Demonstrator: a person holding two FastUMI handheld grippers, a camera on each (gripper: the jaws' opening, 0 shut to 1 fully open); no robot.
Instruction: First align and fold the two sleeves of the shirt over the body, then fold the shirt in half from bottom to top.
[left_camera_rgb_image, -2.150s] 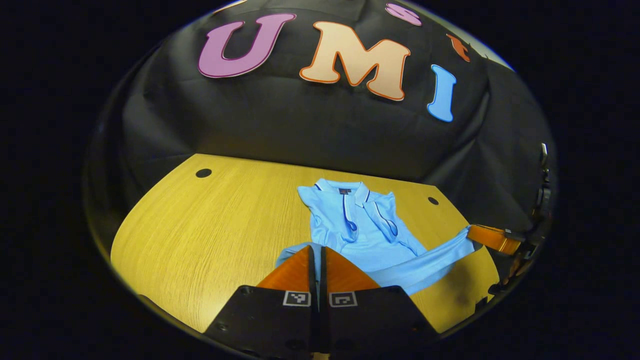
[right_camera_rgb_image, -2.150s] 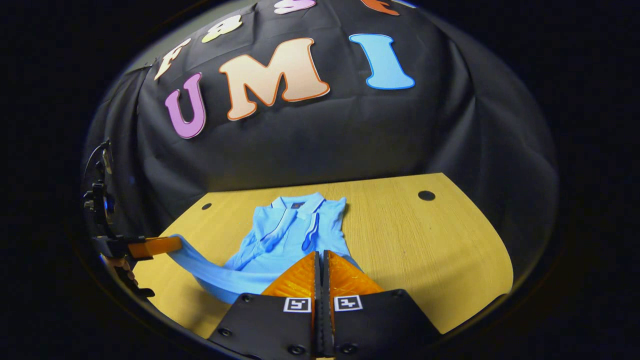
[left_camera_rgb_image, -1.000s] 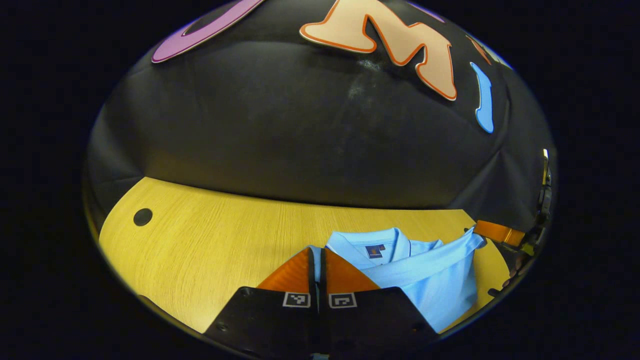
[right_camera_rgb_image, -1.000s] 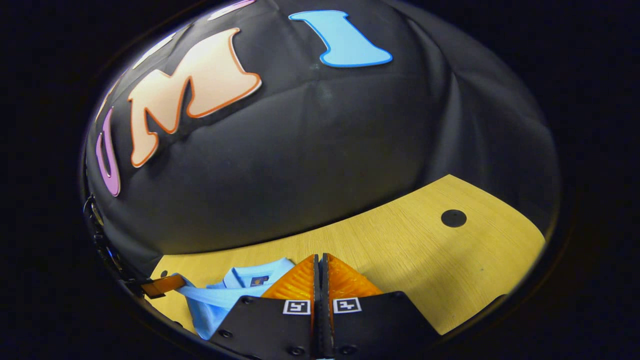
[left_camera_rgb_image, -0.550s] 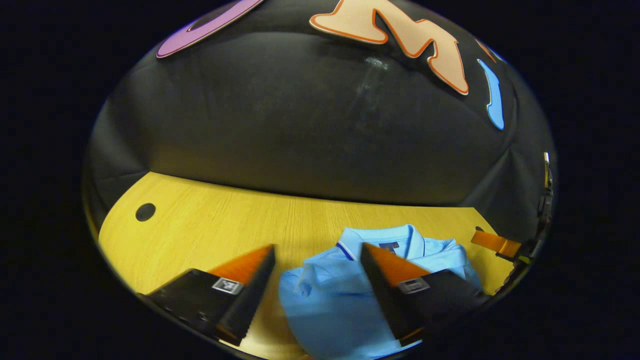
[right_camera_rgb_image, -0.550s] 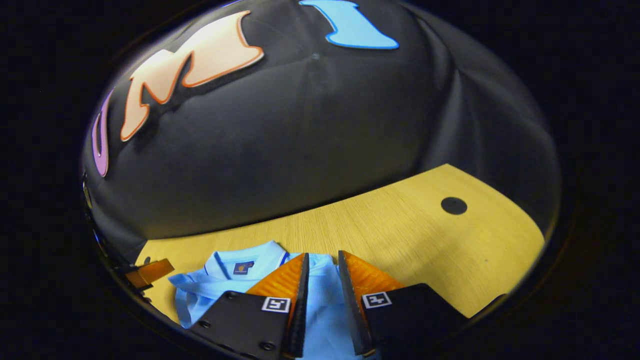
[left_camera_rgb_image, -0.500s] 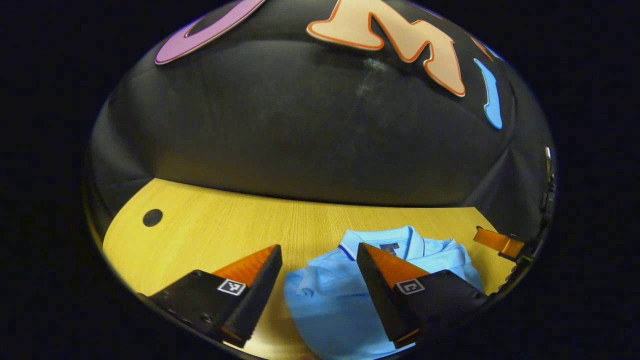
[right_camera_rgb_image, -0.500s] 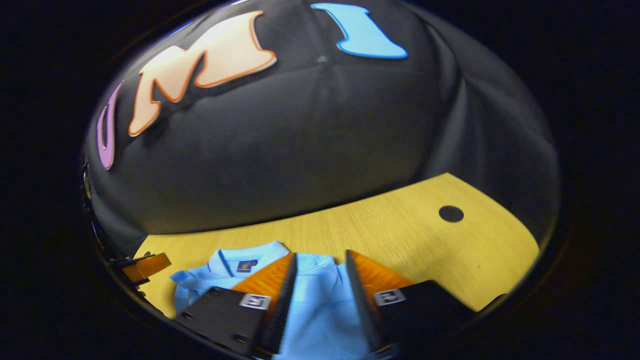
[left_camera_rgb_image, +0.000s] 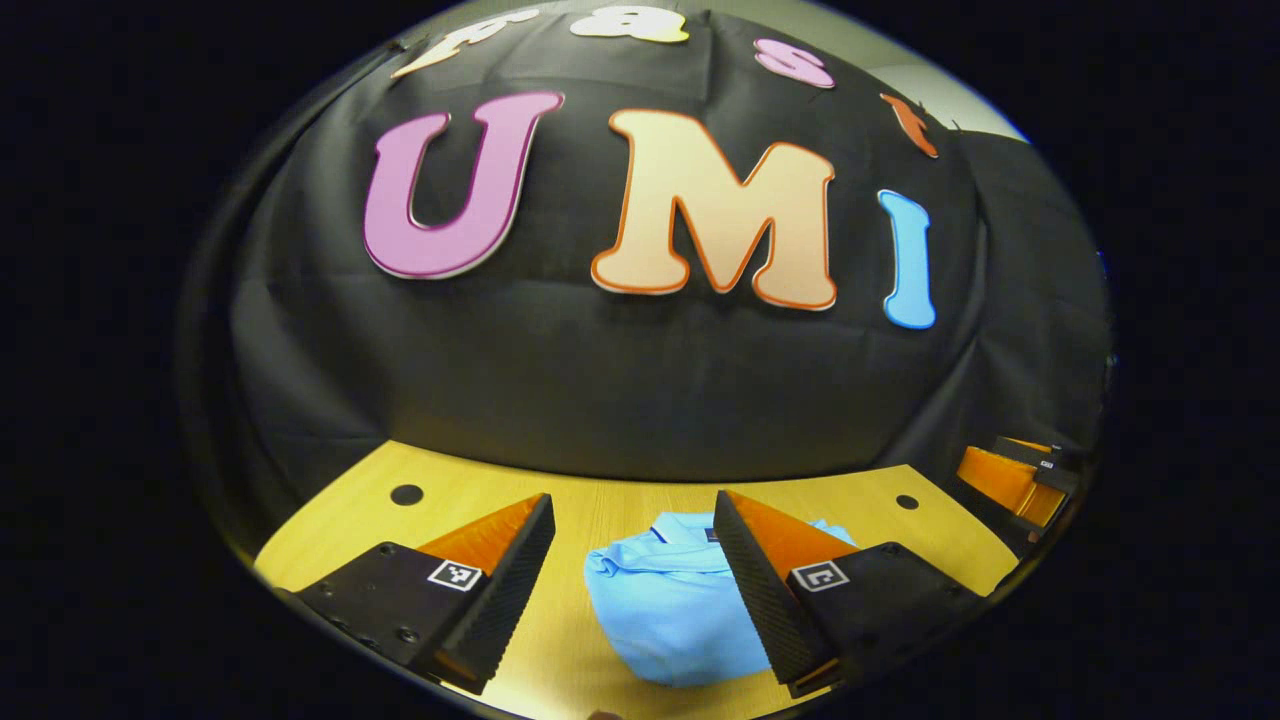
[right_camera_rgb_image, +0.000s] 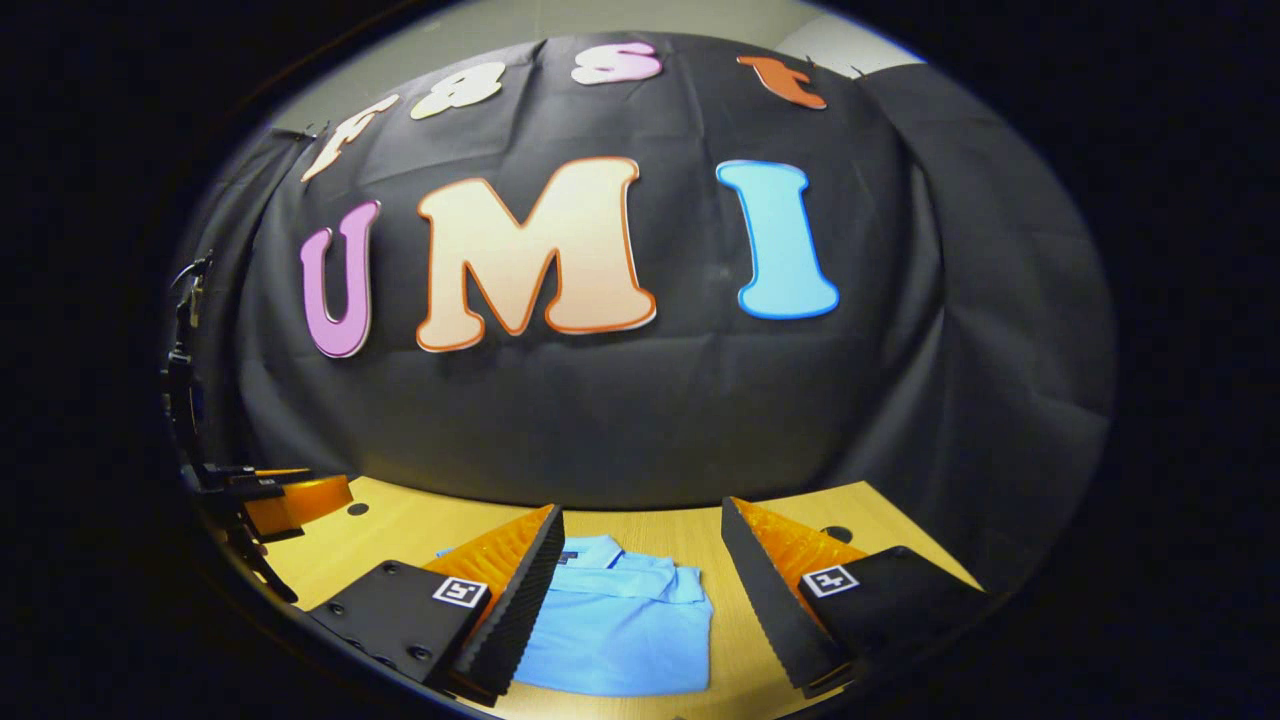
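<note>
In the left gripper view, a light wood-grain tabletop (left_camera_rgb_image: 600, 515) runs up to a black cloth wall (left_camera_rgb_image: 620, 370) at its far edge, with a grey wall showing above the cloth. Two small dark round holes (left_camera_rgb_image: 406, 494) sit near the far edge, one toward each far corner. The light blue polo shirt (left_camera_rgb_image: 670, 610) lies folded into a compact bundle near the middle of the tabletop, collar toward the far edge and a rounded fold toward the near edge. The left gripper (left_camera_rgb_image: 630, 520) has its fingers spread wide and holds nothing; the shirt shows between them, its right part hidden behind the right-hand finger. The right gripper (left_camera_rgb_image: 1010, 475) appears off the far right corner, partly cut off.

In the right gripper view, the same tabletop (right_camera_rgb_image: 400, 525) meets the black cloth wall (right_camera_rgb_image: 650, 420). The polo shirt (right_camera_rgb_image: 620, 625) lies flat as a tidy rectangle, collar toward the far edge, its left edge hidden behind a finger. The right gripper (right_camera_rgb_image: 645, 520) is wide open and empty. The left gripper (right_camera_rgb_image: 295, 500) shows beyond the left edge of the tabletop; its fingers are hard to make out there.
</note>
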